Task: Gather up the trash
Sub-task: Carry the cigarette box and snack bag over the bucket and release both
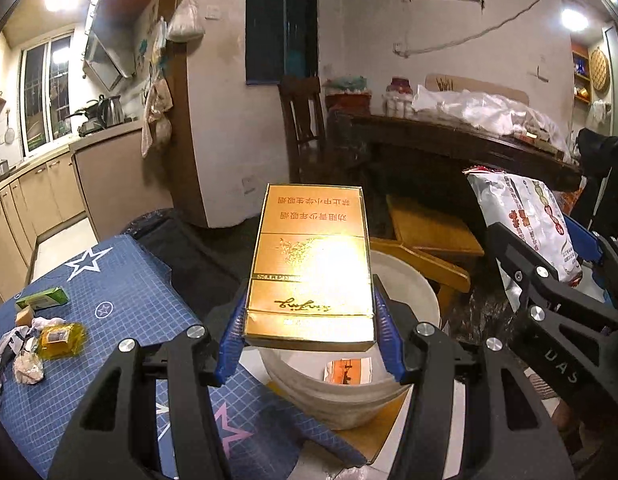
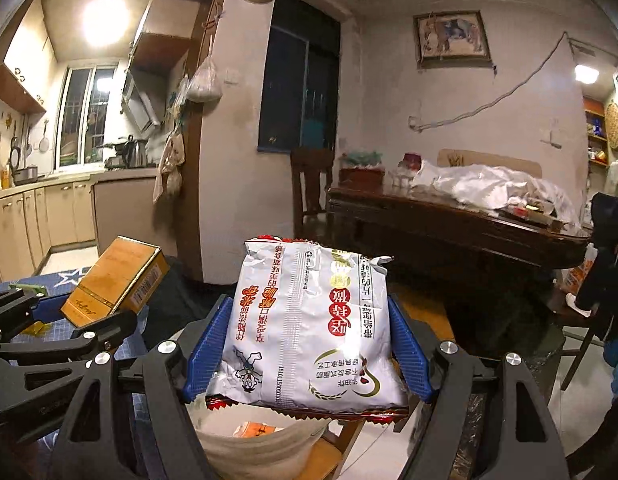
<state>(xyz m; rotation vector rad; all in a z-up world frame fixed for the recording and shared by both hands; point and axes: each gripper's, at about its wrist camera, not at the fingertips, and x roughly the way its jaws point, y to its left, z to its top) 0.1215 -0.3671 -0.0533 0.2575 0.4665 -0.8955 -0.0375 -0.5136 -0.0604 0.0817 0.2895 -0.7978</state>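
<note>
A: Left gripper [image 1: 309,336] clamps the gold box [image 1: 309,264], right gripper [image 2: 309,356] pinches the snack bag [image 2: 309,328]; both above the bucket [image 1: 413,280].

B: I worry about the bag catching the bucket's rim, falling outside.

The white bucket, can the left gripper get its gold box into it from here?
Probably yes. The left gripper holds the gold box right above the open white bucket, with nothing between them.

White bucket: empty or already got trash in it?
Not empty. An orange-and-white packet lies inside the white bucket; how full it is, cannot tell.
</note>
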